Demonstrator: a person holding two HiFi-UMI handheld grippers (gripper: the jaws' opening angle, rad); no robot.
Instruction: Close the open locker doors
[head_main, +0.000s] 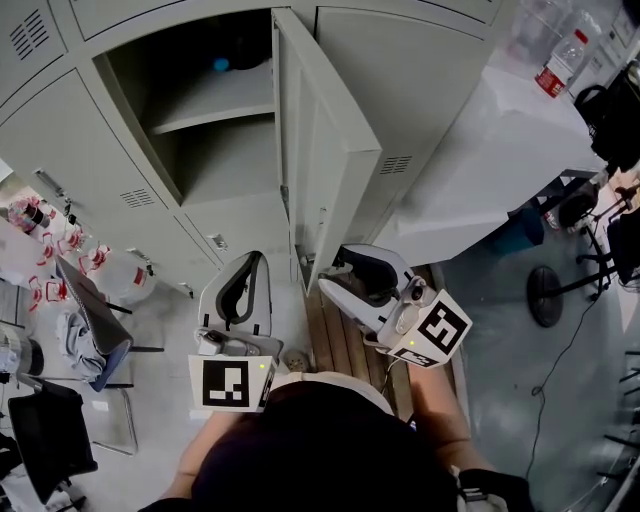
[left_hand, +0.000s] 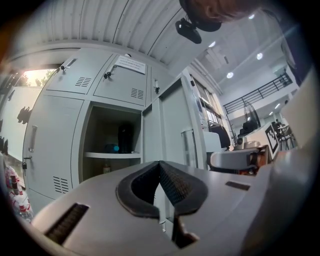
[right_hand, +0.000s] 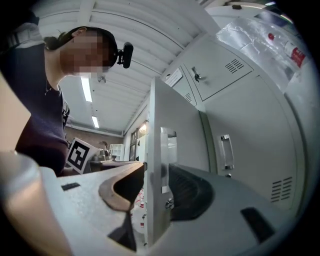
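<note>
Locker door stands wide open, so closing is all yet to do: the right hand-held gripper straddles the door's free edge, jaws released and seemingly not pressing it, the left hand-held gripper clenched empty beside the door.

My left claw points forward and about level, its jaws closed tip to tip with nothing between them. My right claw is just beside it on the right, angled inward and tipped slightly up. Its jaws stand wide apart, and the edge of the locker door is between the pads, neither one pressing on it. Both forearms reach forward from my body, with the marker cubes nearest me.
</note>
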